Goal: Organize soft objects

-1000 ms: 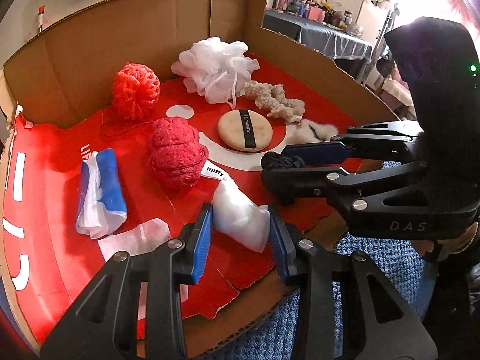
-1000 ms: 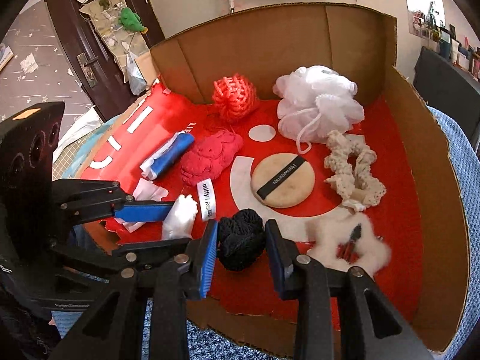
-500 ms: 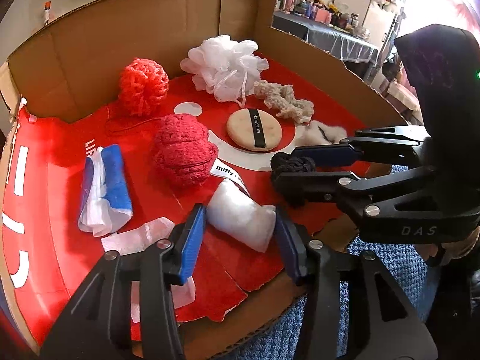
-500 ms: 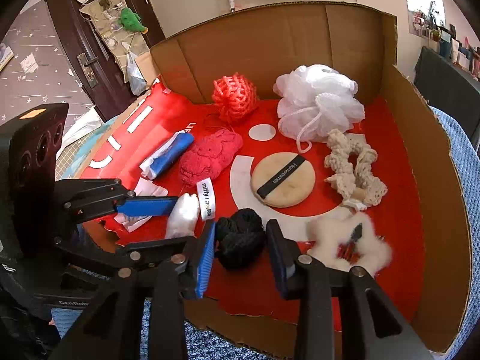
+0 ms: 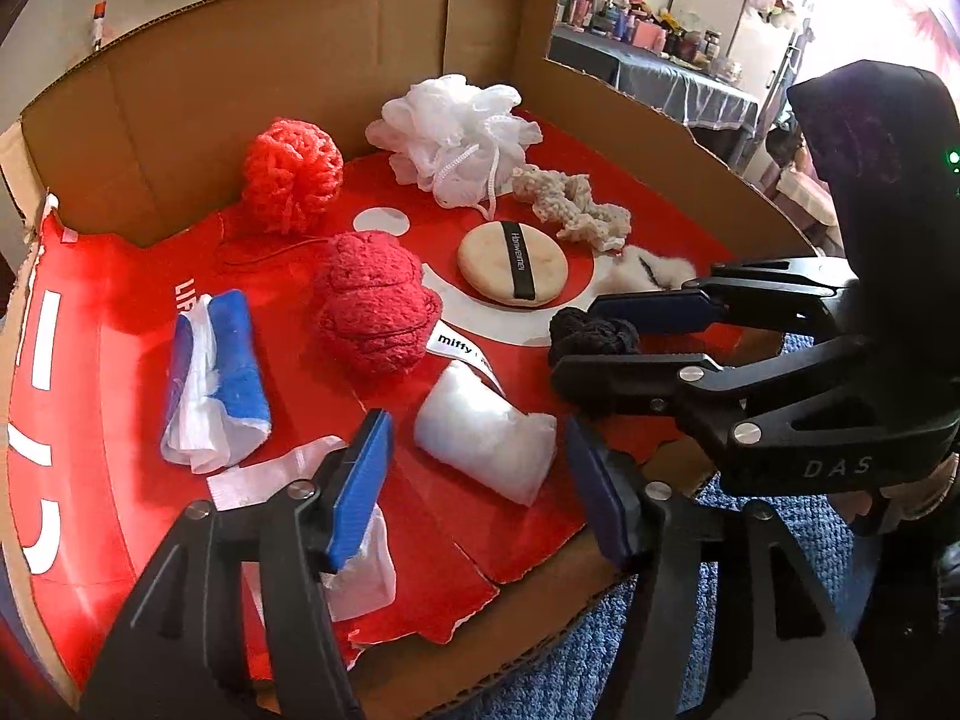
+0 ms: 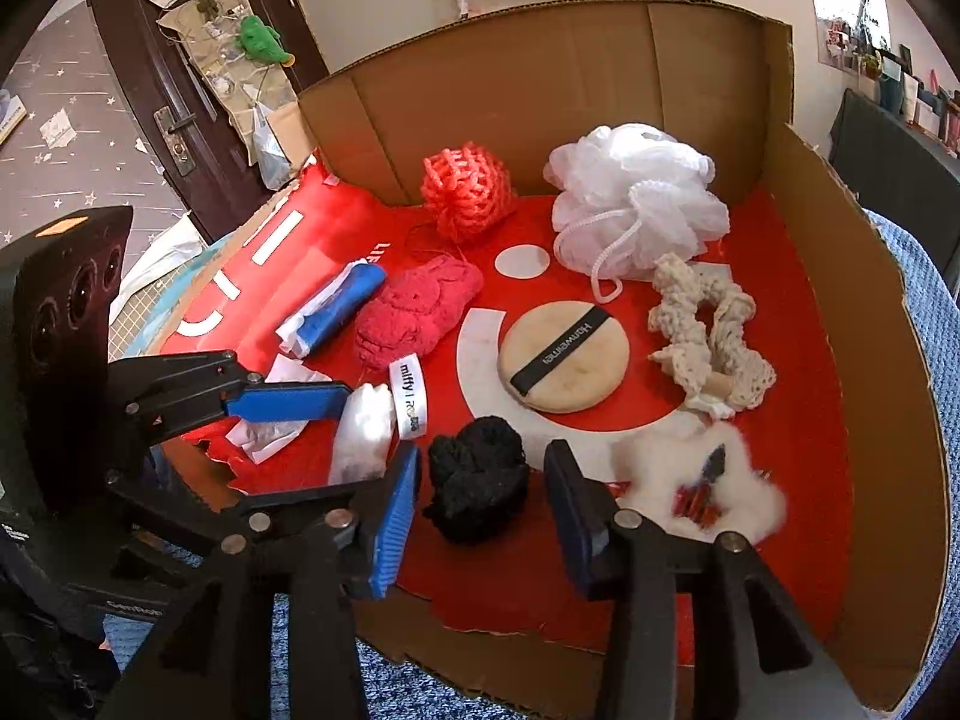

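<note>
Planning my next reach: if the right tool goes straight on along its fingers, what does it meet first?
Most likely the black yarn ball, lying between the right tool's opening fingers, untouched. Beyond it is the round puff, though depth is unclear.

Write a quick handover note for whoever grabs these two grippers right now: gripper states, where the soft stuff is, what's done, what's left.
Left gripper: jaws opening, white pouch lies loose between them.
Right gripper: jaws opening, black scrunchie loose between them.
Both items rest at the front of the red tray.
Behind: powder puff, white loofah, cream scrunchie, red yarn ball.
Final arrangement unclear.
</note>
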`<state>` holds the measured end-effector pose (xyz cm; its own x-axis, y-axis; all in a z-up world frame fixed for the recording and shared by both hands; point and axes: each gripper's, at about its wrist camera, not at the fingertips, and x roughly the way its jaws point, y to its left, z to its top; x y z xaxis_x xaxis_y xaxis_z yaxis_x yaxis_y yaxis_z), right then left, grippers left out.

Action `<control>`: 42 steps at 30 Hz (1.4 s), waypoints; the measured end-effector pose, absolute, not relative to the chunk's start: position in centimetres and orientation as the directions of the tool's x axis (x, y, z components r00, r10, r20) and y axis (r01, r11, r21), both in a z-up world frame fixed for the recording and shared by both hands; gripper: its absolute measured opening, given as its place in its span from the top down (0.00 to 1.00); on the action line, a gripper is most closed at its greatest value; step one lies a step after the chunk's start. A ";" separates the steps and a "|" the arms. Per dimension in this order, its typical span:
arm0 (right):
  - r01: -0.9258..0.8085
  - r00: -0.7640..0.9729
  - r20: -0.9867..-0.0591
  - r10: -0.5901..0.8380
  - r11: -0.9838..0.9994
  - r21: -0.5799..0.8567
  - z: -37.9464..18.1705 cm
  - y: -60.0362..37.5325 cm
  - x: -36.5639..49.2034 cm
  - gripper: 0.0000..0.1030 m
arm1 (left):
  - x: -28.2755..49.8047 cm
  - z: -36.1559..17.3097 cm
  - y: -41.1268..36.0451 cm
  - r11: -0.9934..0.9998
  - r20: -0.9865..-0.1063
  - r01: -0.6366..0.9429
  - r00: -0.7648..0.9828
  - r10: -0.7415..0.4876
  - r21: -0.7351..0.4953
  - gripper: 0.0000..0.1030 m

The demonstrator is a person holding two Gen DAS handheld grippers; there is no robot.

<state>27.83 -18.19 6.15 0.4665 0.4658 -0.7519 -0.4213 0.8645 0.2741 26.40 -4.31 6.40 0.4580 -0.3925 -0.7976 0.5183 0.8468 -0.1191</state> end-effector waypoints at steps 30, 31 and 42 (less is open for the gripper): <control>-0.369 0.621 -0.683 0.385 0.912 0.178 10.0 -19.1 25.5 0.18 | 22.5 10.4 -0.1 0.954 -0.658 0.274 0.698 -0.284 -0.120 0.20; -0.362 0.638 -0.676 0.369 0.918 0.160 10.1 -19.1 25.3 0.17 | 22.5 10.4 -0.1 0.962 -0.646 0.252 0.718 -0.258 -0.103 0.19; -0.242 0.821 -0.535 0.200 0.970 -0.008 10.3 -19.1 23.8 0.00 | 22.4 9.0 -0.1 0.995 -0.531 0.102 0.843 -0.087 -0.001 0.08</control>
<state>23.84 -19.06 10.32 0.8209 0.2003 -0.5348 -0.2418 0.9703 -0.0078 22.41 -0.13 9.04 0.8431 -0.0872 -0.5306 0.1022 0.9948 -0.0012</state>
